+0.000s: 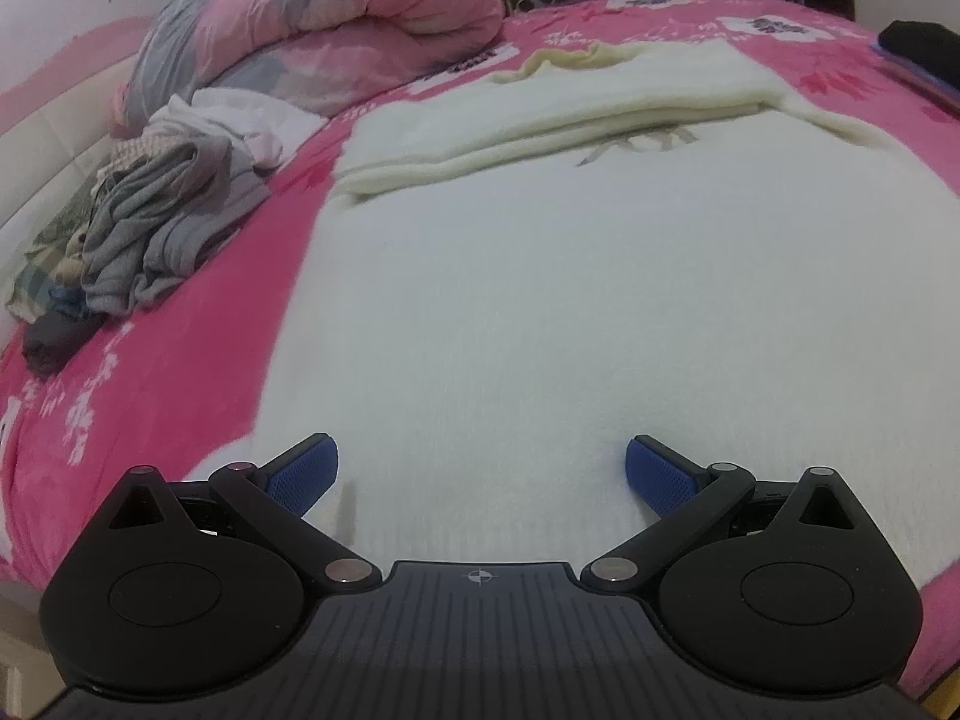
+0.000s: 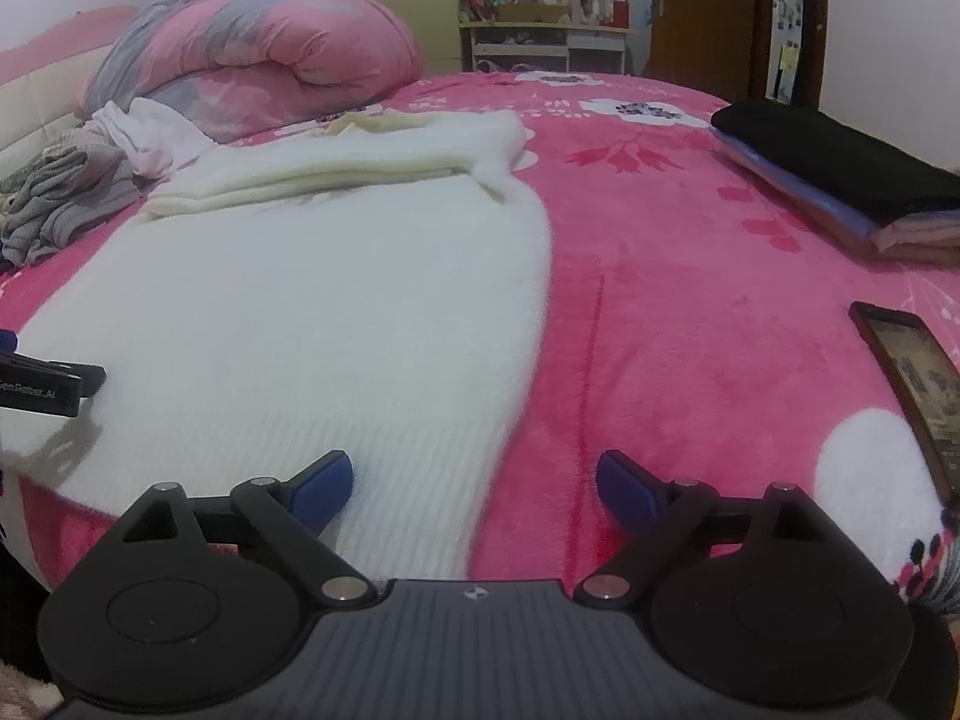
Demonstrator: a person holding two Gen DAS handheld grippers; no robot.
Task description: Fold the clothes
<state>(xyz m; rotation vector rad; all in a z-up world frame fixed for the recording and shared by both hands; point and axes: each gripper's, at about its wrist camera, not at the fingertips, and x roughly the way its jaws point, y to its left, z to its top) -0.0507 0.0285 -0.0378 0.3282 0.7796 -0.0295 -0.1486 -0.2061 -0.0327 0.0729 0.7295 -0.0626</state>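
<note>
two grippers stood over one white knit sweater (image 1: 540,312) spread flat on the pink floral blanket (image 2: 690,300), its sleeves laid across the far end and its ribbed hem (image 2: 414,480) nearest the jaws. the knit looked soft, thick and limp, light to moderate in weight, likely to sag and drag on the plush blanket rather than slide; judged best taken at the hem corners or side edges, pinching both layers. left gripper (image 1: 480,471): jaws spread wide, hem between and just ahead of the blue pads, nothing pinched; contact with the knit could not be told. right gripper (image 2: 474,483): jaws spread wide, straddling the sweater's right edge, one pad over the hem, the other over bare blanket, nothing held. whether further folds remained could not be settled.
</note>
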